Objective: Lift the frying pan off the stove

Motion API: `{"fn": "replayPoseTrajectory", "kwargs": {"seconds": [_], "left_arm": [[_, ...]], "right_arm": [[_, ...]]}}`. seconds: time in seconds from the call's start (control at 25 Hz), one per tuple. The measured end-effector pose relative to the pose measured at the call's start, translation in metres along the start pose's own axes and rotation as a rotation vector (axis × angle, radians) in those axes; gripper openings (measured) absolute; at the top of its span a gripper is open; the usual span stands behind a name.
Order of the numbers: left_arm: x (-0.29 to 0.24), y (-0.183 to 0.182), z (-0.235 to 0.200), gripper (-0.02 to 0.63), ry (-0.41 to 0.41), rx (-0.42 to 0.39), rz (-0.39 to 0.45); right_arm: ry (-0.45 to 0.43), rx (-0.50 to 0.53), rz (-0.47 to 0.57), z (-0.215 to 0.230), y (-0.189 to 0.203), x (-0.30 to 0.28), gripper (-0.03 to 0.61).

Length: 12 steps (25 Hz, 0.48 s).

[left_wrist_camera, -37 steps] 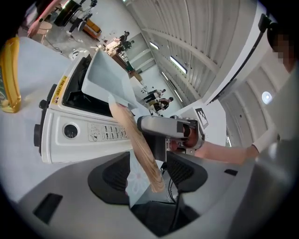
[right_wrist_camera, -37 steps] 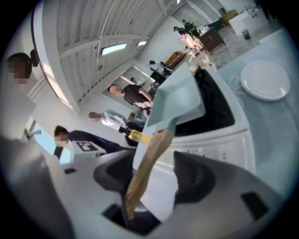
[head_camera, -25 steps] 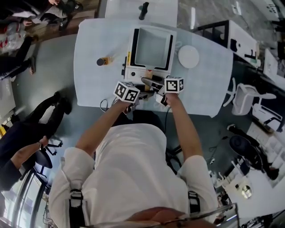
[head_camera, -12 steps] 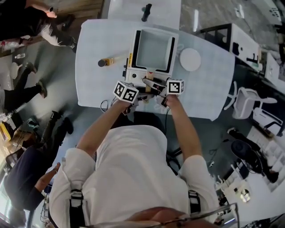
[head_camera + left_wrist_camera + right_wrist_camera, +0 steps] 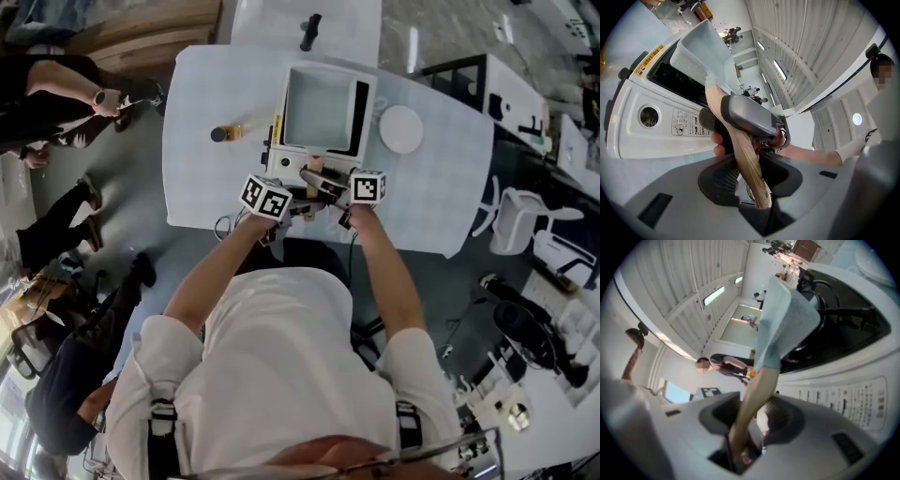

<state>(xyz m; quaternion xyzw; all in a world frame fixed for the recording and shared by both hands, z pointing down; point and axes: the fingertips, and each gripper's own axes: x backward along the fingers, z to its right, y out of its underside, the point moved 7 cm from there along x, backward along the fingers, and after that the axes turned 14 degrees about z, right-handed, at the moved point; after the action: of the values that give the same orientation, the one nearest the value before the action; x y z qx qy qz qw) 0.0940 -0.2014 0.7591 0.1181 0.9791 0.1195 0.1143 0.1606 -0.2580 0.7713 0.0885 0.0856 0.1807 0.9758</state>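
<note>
At the white table [image 5: 441, 197], I am setting both grippers on the wooden handle [image 5: 740, 136] of the square frying pan [image 5: 319, 105]. The pan is sitting over the portable stove [image 5: 281, 155], with its handle pointing toward me. The left gripper [image 5: 750, 176] is clamping the handle between its pads. The right gripper [image 5: 750, 420], nearer the pan on the same handle, is closing its jaws, with the wood lying along 1 pad and a sliver of gap showing at the other. I am judging that the lift should be waiting until that second grip is biting. With both holds crowded near the handle's end and the pan's weight far out, I am aiming to raise the 2 grippers together, straight up, keeping the pan level so it is clearing the stove cleanly.
</note>
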Motion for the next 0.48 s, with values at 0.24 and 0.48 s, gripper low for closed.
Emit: {"fn": "replayPoseTrajectory", "kwargs": {"seconds": [0.24,0.48], "left_arm": [[0.011,-0.004,0.008,0.155,-0.003,-0.035,-0.018],[0.026,-0.006,0.025,0.154,0.009,-0.071,-0.044]], "right_arm": [[-0.019,0.005,0.022,-0.014,0.0,-0.004,0.176],[-0.025,0.05,0.044,-0.04,0.006,-0.009,0.176]]}}
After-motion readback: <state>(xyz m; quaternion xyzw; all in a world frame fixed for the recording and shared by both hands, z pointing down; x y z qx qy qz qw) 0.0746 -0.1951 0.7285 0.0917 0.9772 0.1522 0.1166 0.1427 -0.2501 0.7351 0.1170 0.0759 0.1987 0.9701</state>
